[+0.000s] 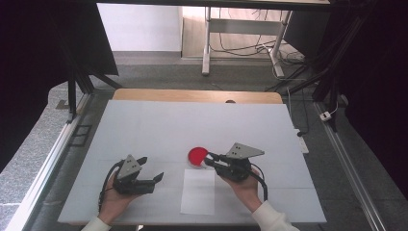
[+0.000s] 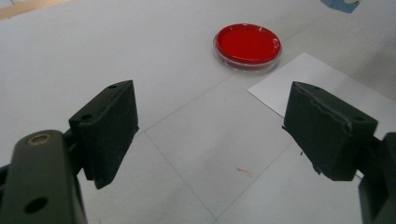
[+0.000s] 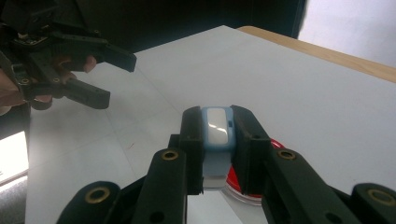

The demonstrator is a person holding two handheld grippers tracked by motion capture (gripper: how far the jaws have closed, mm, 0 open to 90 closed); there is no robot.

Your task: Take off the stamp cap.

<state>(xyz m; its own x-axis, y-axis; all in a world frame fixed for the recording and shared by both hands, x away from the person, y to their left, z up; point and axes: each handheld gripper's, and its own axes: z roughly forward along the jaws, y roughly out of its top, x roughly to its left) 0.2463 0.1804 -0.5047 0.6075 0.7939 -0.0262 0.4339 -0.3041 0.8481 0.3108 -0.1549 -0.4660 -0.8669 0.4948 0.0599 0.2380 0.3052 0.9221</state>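
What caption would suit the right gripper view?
Right gripper shut on a small blue stamp above a red ink pad.

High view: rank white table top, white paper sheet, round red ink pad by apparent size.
Largest to smallest, as they look in the high view:
1. White table top, by far the largest.
2. White paper sheet, at the near edge.
3. Round red ink pad, partly behind the right gripper, yet clearly smaller than the sheet.

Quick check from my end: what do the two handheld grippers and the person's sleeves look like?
Both the left gripper and the right gripper are black, two-jawed, each topped by a grey three-cornered plate with small holes and trailing a black cable. Jaw pads are blocky and dark. The sleeve is white.
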